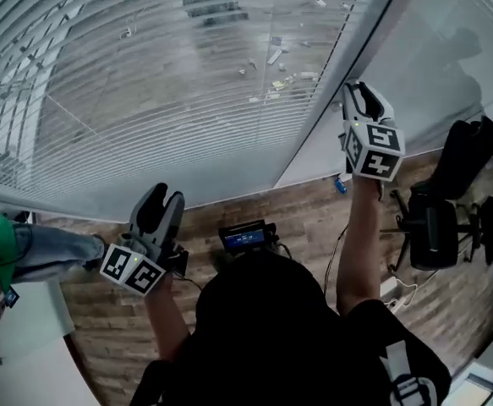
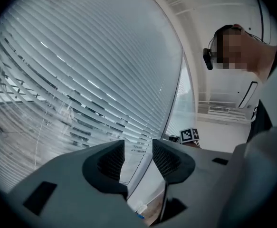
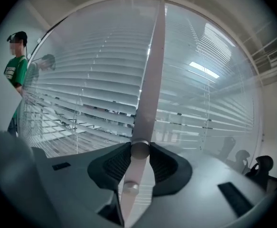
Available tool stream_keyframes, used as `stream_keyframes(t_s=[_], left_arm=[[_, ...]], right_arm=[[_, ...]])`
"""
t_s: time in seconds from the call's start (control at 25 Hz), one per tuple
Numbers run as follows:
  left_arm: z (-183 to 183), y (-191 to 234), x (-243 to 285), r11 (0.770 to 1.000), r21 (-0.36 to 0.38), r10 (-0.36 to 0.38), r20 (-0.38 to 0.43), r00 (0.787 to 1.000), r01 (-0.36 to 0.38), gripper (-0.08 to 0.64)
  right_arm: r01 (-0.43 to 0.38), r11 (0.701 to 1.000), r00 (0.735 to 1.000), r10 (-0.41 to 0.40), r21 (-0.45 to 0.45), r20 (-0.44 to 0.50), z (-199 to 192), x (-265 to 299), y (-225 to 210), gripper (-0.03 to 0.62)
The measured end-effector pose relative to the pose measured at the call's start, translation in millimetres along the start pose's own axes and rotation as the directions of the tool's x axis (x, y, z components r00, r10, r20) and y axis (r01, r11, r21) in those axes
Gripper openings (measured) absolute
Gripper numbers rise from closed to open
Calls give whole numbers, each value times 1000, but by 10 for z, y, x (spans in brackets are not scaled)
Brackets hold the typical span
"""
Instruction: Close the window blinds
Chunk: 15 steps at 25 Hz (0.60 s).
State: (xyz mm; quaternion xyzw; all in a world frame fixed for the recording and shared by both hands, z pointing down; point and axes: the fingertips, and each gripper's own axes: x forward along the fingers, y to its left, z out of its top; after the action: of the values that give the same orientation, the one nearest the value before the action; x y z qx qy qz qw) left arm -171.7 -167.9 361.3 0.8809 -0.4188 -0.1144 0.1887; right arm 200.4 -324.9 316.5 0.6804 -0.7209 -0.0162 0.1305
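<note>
Window blinds (image 1: 170,83): white horizontal slats covering the full pane. The outdoor scene shows through the gaps between the slats.

Wand (image 3: 150,80): pale round rod hanging in front of the blinds at their right edge. Its capped lower end sits just below the fingers.

Right gripper (image 3: 140,151): raised at the blinds' right edge, fingers clamped on the wand from both sides.

Left gripper (image 2: 138,148): held lower, below the blinds' bottom rail. Its fingers are spread and nothing is between them; the blinds are seen through the gap.

Wood floor (image 1: 297,210): plank pattern, running beneath the blinds.

Office chair (image 1: 449,201): black, to the right of the blinds.

Person (image 3: 17,70): green shirt, standing at the blinds' left end.
</note>
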Motion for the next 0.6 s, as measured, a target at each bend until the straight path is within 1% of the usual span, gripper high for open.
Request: stream_keyframes(t_s=[0.16, 0.28, 0.48, 0.6], left_arm=[[135, -65, 109, 1000, 7, -25, 2, 1000, 25, 193], [135, -96, 103, 1000, -2, -16, -16, 1000, 16, 193], [157, -155, 53, 1000, 2, -5, -13, 1000, 5, 193], [155, -158, 88, 1000, 2, -9, -11, 1000, 9, 193]], right_arm=[[1, 999, 1000, -2, 41, 22, 182, 53, -97, 129], [-8, 996, 1000, 6, 87, 28, 192, 80, -115, 129], [-31, 988, 999, 25, 151, 43, 229, 37, -145, 129], [-31, 985, 999, 24, 168, 47, 247, 47, -159, 129]])
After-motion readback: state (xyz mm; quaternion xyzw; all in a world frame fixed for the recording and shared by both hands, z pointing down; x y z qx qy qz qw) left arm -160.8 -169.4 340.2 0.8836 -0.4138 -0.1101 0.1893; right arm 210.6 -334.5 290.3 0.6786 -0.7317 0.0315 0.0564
